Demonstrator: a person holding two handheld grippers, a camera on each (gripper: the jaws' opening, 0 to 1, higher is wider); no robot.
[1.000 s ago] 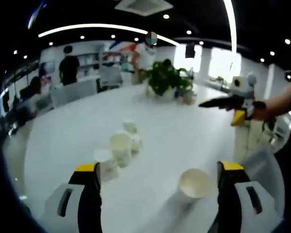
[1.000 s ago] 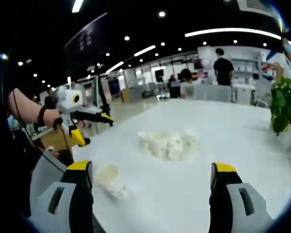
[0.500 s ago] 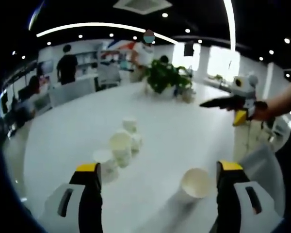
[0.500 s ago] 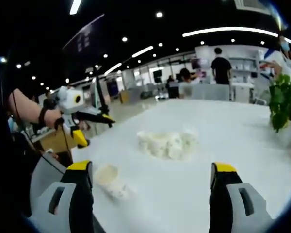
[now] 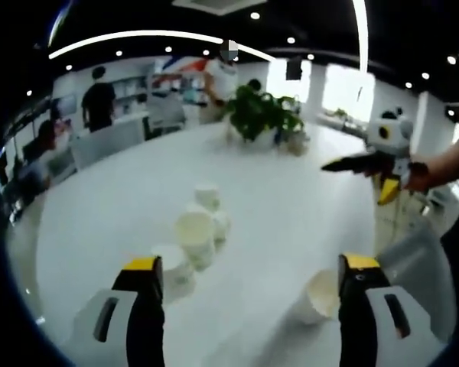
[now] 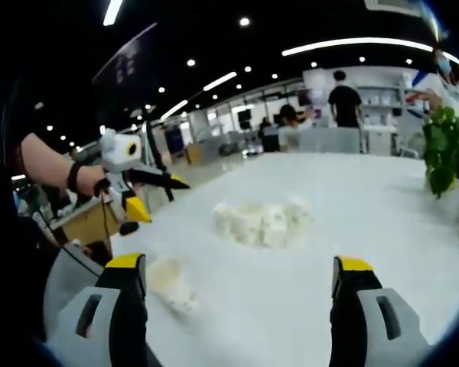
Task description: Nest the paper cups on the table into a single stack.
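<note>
Several white paper cups (image 5: 196,233) stand in a loose cluster on the white table (image 5: 306,191) ahead of my left gripper (image 5: 245,306), which is open and holds nothing. A single cup (image 5: 317,294) lies on its side near the left gripper's right jaw. In the right gripper view the same cluster (image 6: 262,223) sits mid-table and the lone tipped cup (image 6: 170,283) lies by the left jaw of my right gripper (image 6: 237,302), also open with nothing held. Each gripper shows in the other's view, held above the table edge: the right gripper (image 5: 371,162) and the left gripper (image 6: 138,180).
A potted green plant (image 5: 258,116) stands at the far end of the table, also seen as a plant (image 6: 447,157) at the right. People stand and sit in the office behind. The table edge runs close to both grippers.
The left gripper view has dipped and moved slightly closer; the tipped cup now sits lower, nearer the right jaw. The right gripper view has barely shifted. No cup has moved.
</note>
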